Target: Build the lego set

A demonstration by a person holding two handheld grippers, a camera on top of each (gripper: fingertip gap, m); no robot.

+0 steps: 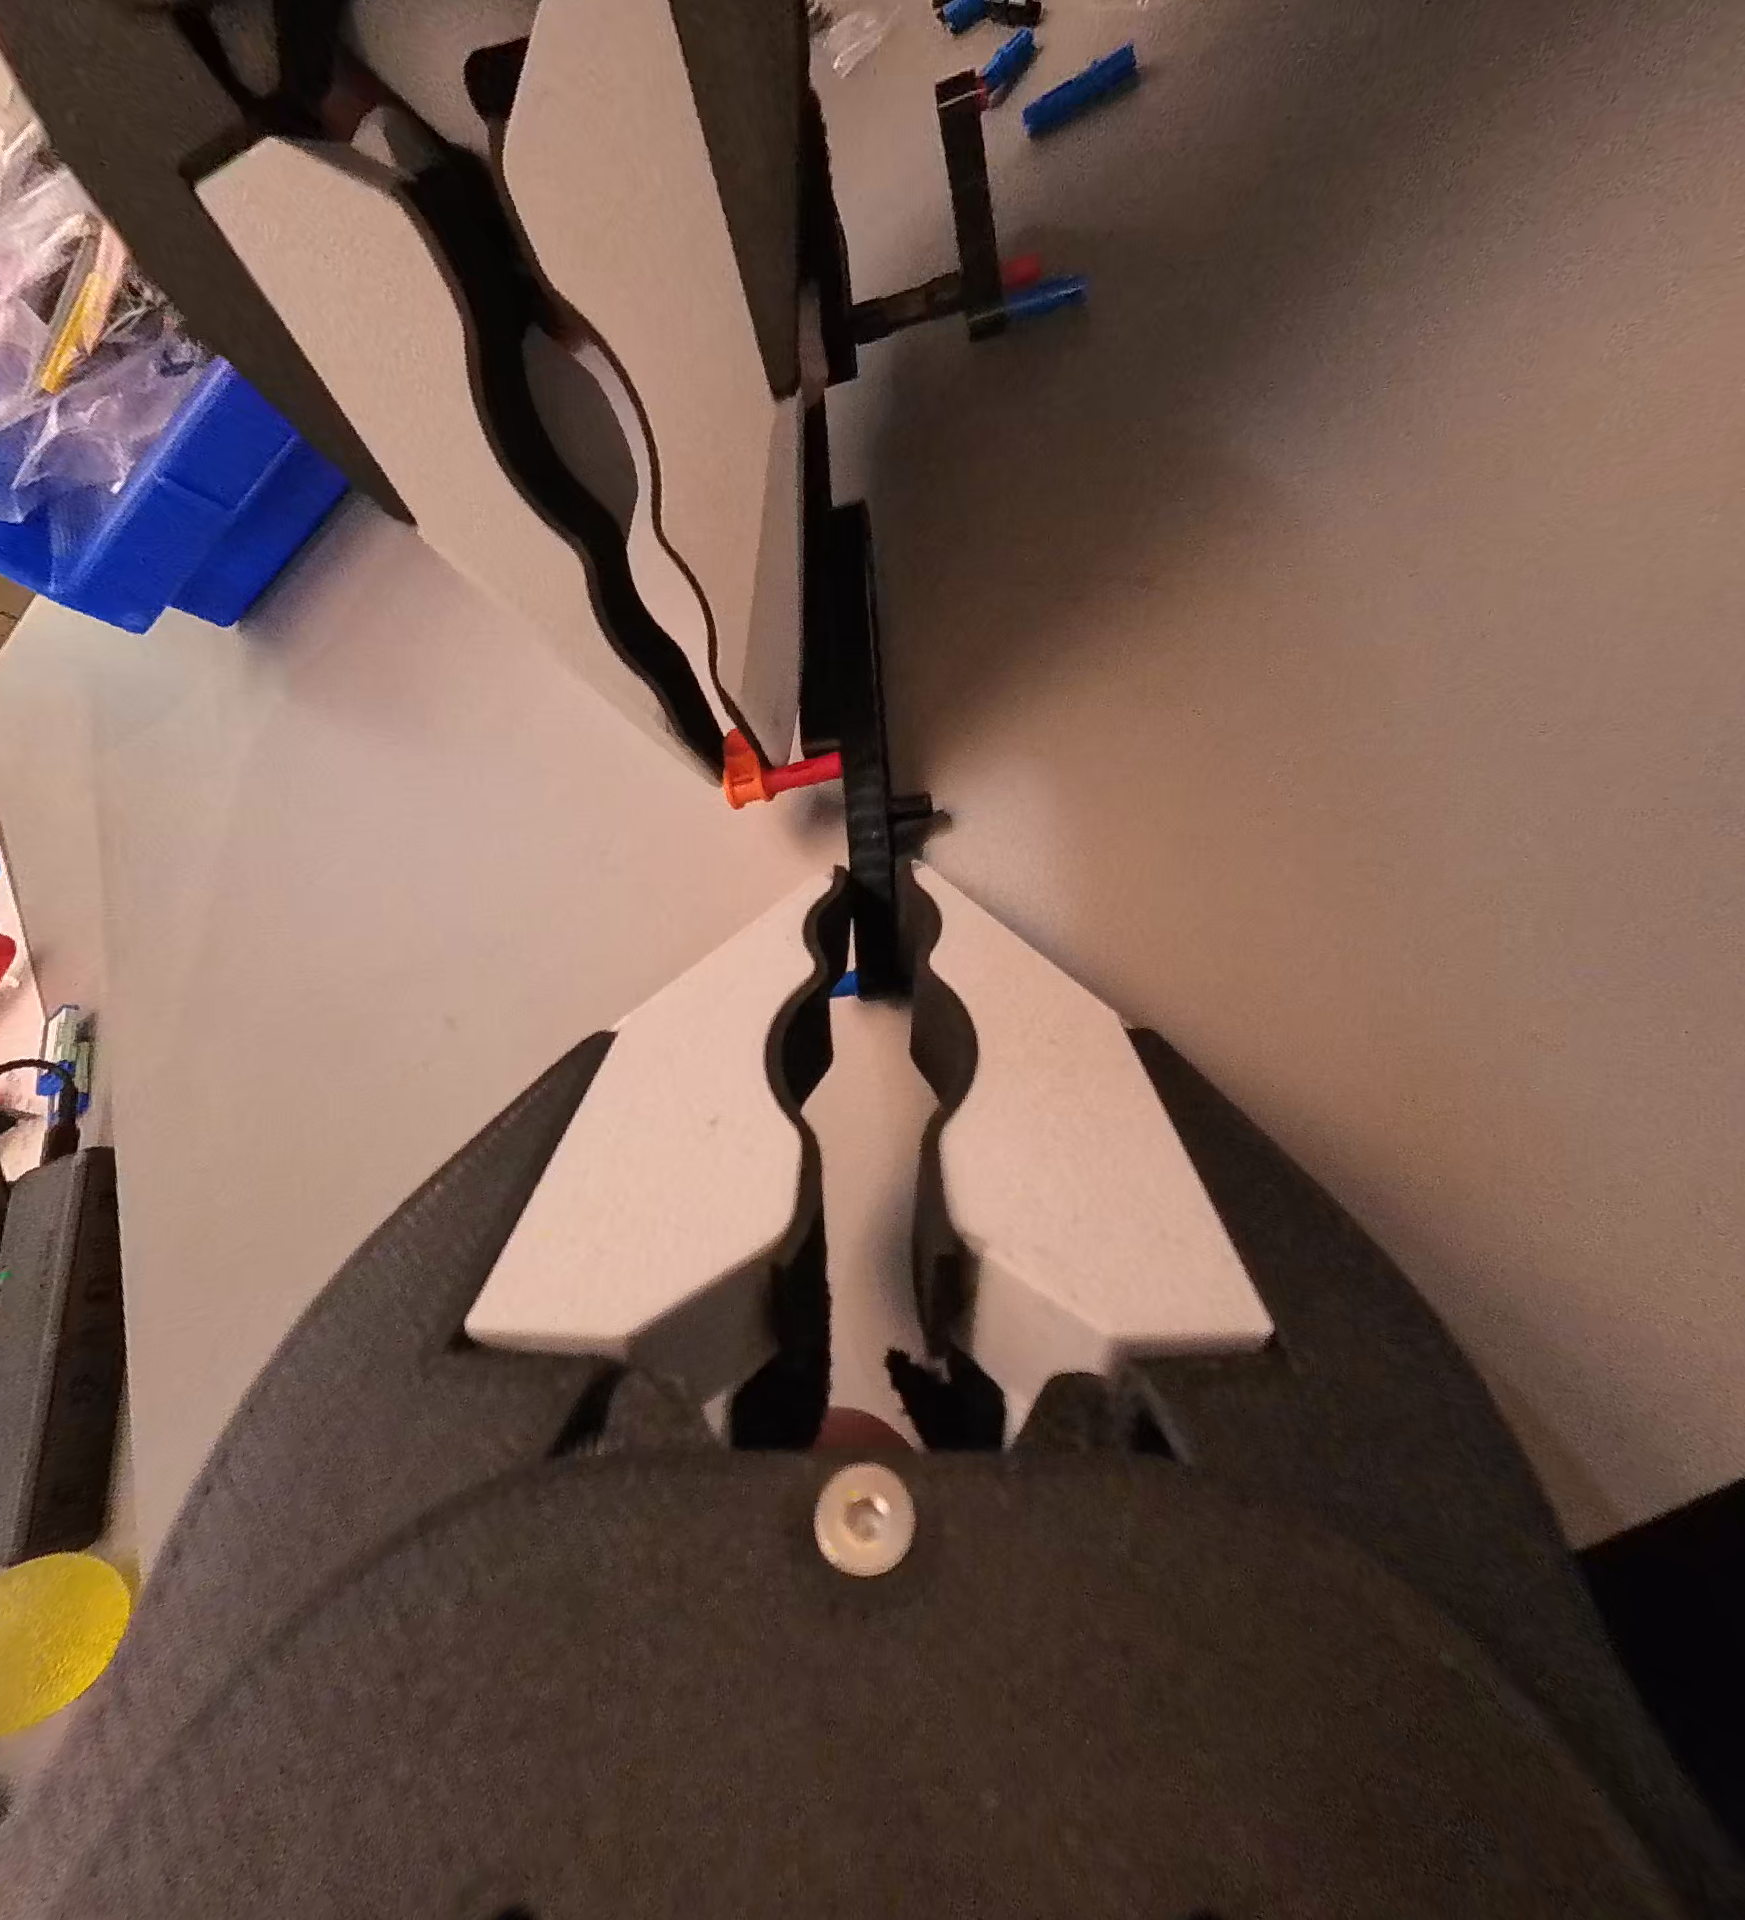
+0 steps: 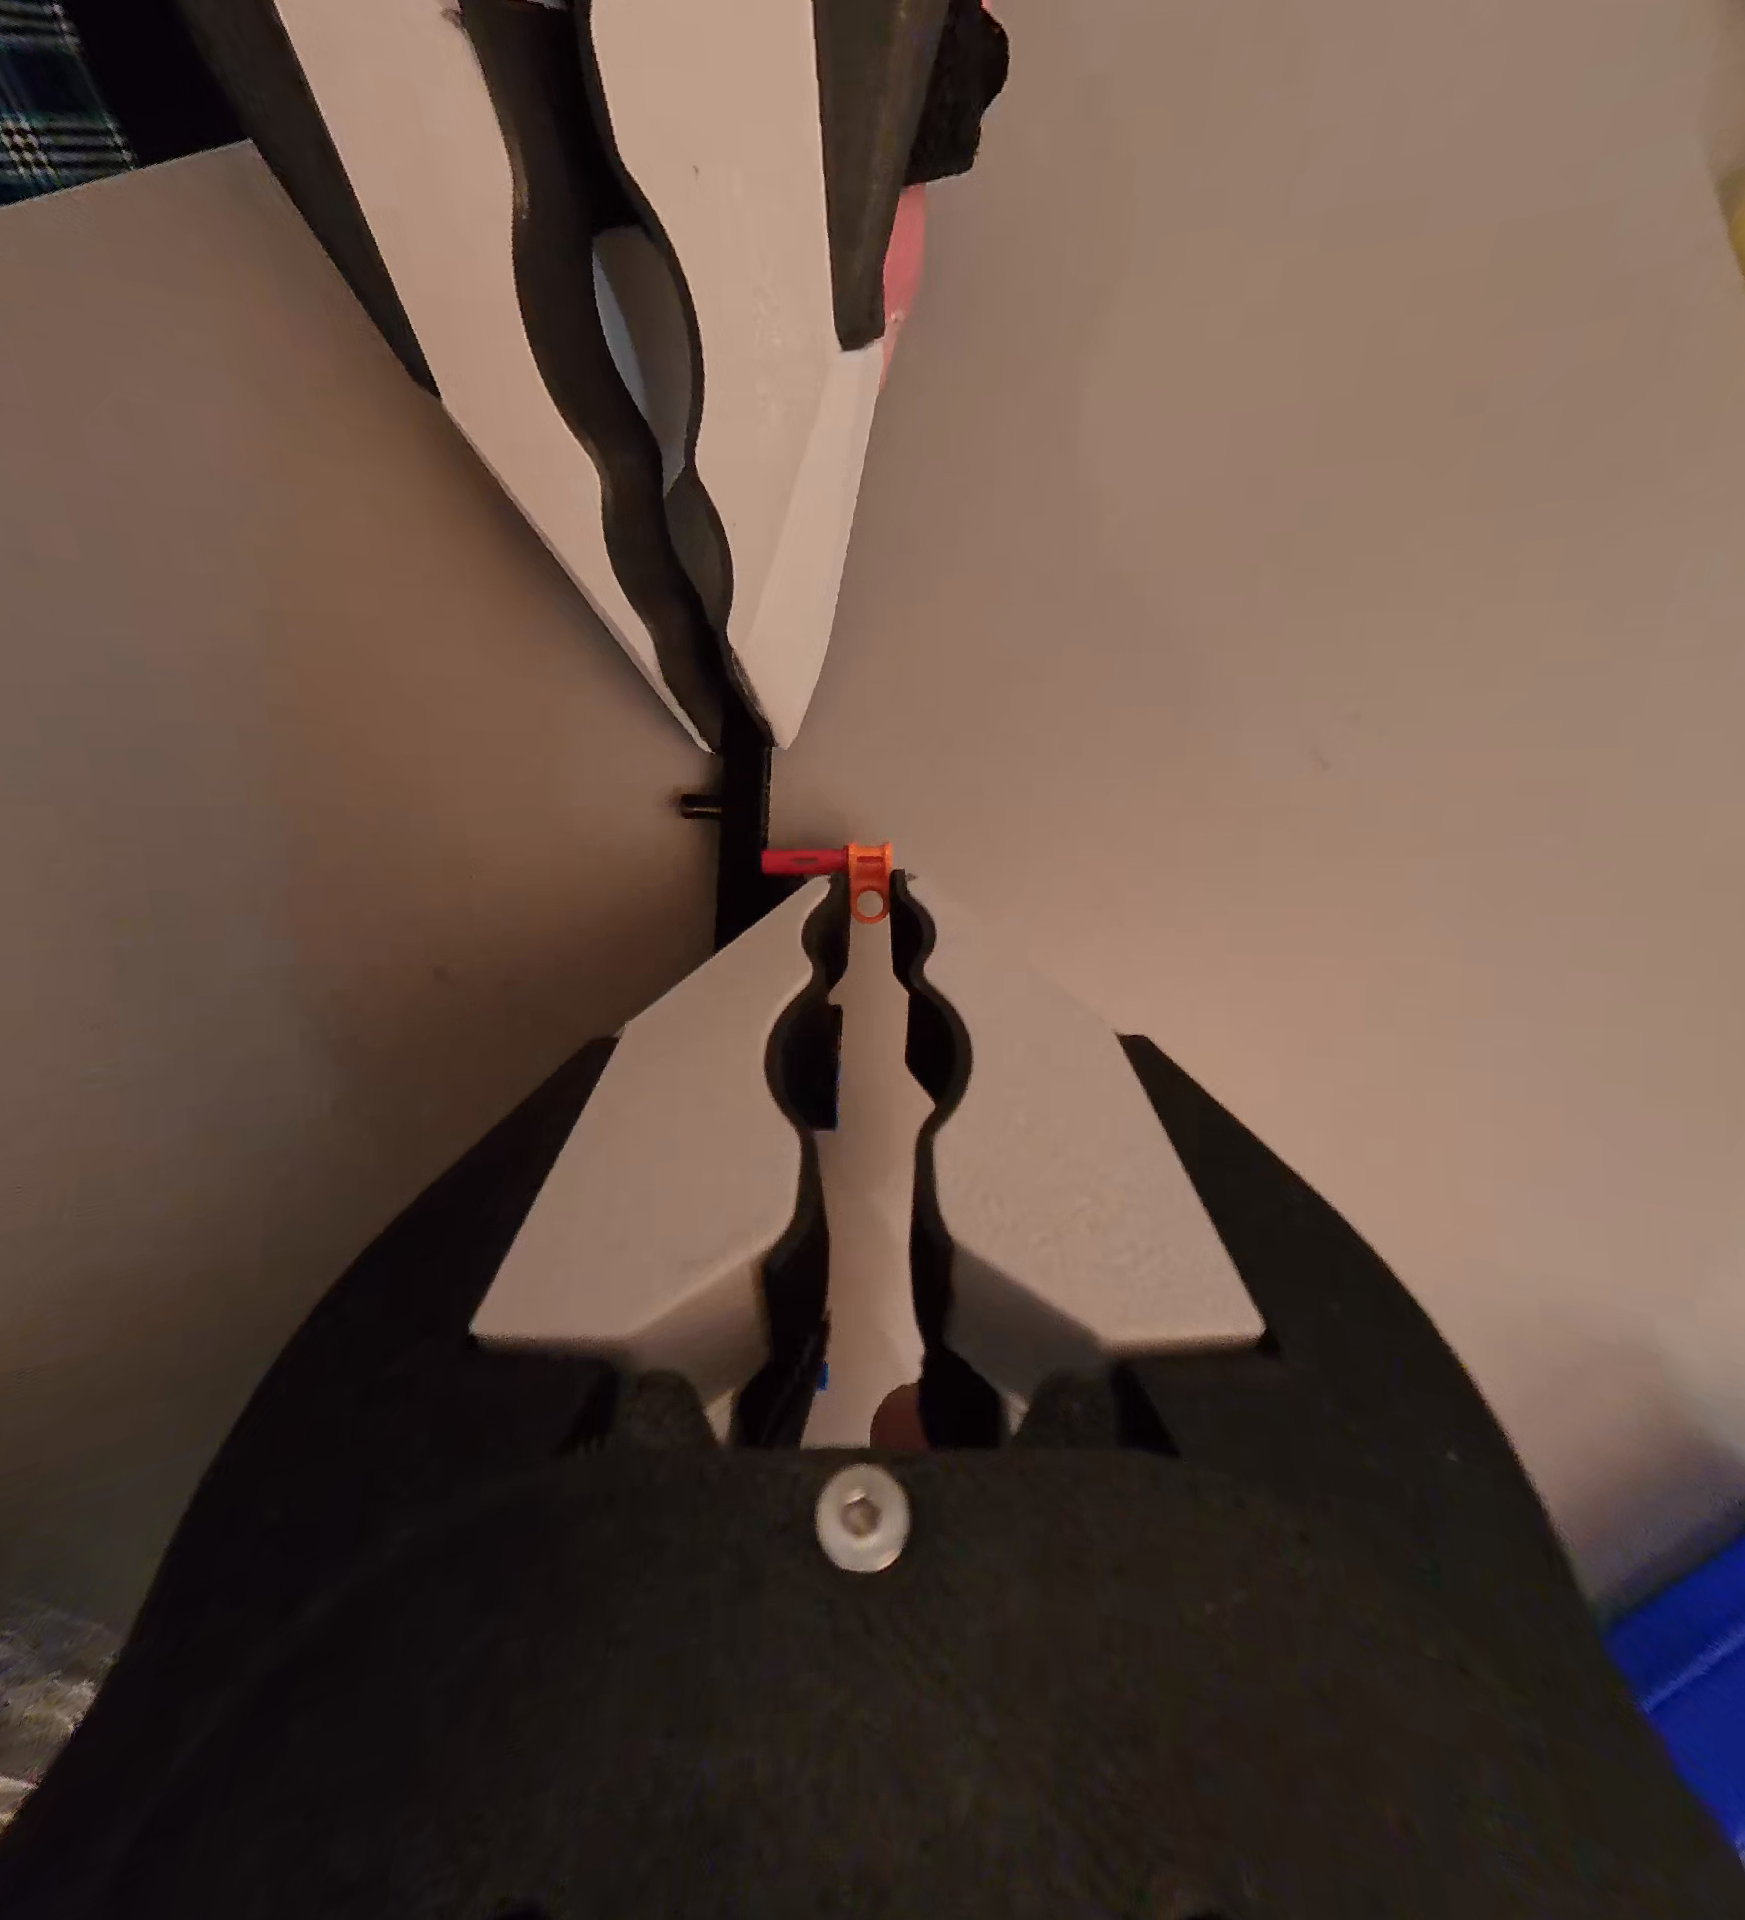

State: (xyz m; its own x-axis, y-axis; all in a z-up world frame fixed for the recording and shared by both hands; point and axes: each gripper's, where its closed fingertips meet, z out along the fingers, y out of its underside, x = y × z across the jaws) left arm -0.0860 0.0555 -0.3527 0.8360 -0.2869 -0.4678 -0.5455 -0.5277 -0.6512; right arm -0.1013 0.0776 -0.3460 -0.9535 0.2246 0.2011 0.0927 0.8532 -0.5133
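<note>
- Nearest the left wrist camera is the left gripper [image 1: 876,914], its white fingers pinched on the lower end of a black Technic beam [image 1: 863,769], which stands on edge and runs toward 12 o'clock. Clamping the end leaves the pin holes farther along exposed.
- A short black pin [image 1: 922,816] sticks out of the beam toward 3 o'clock, and a bit of blue shows between the fingers, probably another pin, though it is mostly hidden.
- From 11 o'clock the right gripper [image 1: 743,764] comes in, nipping an orange connector [image 1: 743,781] at its very tips; the red axle [image 1: 808,771] fixed in that connector points at the beam's side.
- In the right wrist view the right gripper's fingertips [image 2: 832,899] close on the connector's lower ring, so the axle lies level and free at 9 o'clock, its tip at or just touching the beam [image 2: 743,831].
- Judging by this, the step is pushing the axle into a beam hole: one tool braces, the other drives. Whether the tip has entered the hole I cannot tell.
- The light table [image 1: 1367,727] carries spares at 1 o'clock: loose blue pins [image 1: 1081,88] and a black sub-assembly [image 1: 972,270] with red and blue pins.
- A blue bin [image 1: 193,499] with clear bags sits at 10 o'clock, out of the working line.
</note>
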